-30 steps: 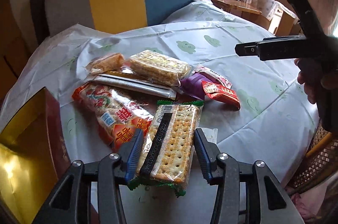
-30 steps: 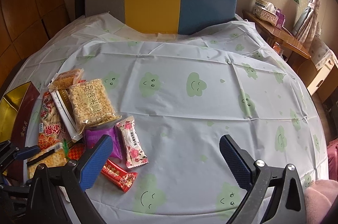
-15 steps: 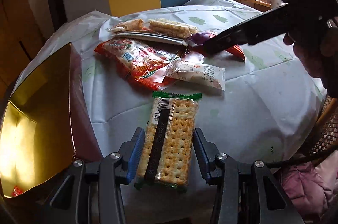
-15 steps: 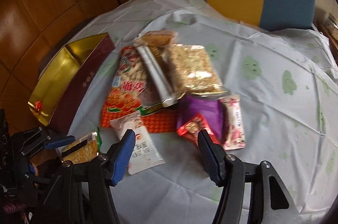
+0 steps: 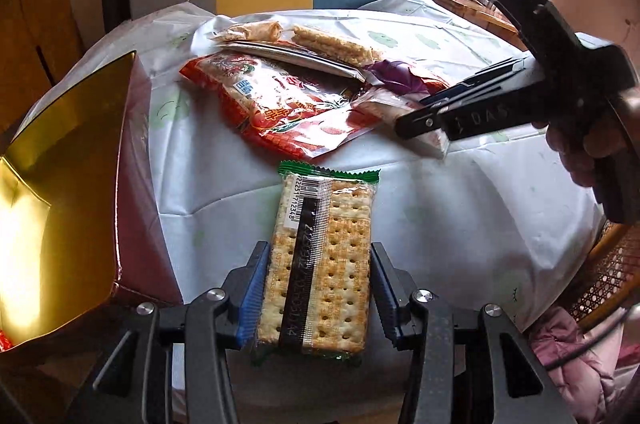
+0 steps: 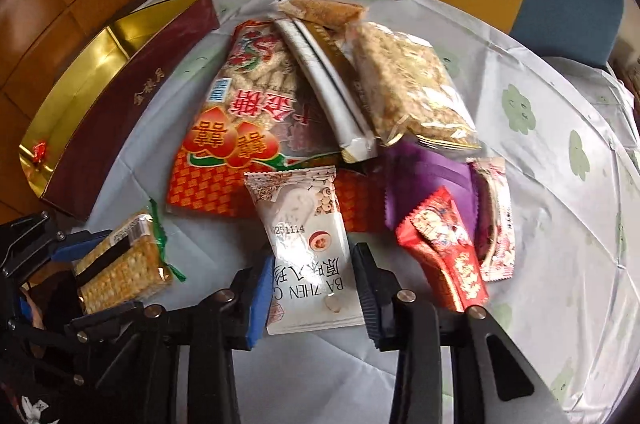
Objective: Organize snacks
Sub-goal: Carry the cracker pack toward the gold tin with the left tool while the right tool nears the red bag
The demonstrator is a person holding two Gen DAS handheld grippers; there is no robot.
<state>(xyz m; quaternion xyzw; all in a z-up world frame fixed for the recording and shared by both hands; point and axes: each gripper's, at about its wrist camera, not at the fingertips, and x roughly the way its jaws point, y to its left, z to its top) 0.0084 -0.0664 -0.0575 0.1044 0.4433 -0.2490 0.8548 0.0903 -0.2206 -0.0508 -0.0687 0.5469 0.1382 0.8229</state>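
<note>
Snack pile crowded the table's middle; gold box walled the left edge. Right half of table was bare cloth, open for a claw to pass.

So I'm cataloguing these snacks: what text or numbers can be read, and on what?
"BA ZHEN" and "251114": white snack packet between the right hand-held gripper fingers, its jaws closing.
Barcode digits: cracker packet in the left hand-held gripper; too blurred to trust.
Chinese characters: red snack bag, maroon box, small red packet; too small or distorted to quote.
</note>
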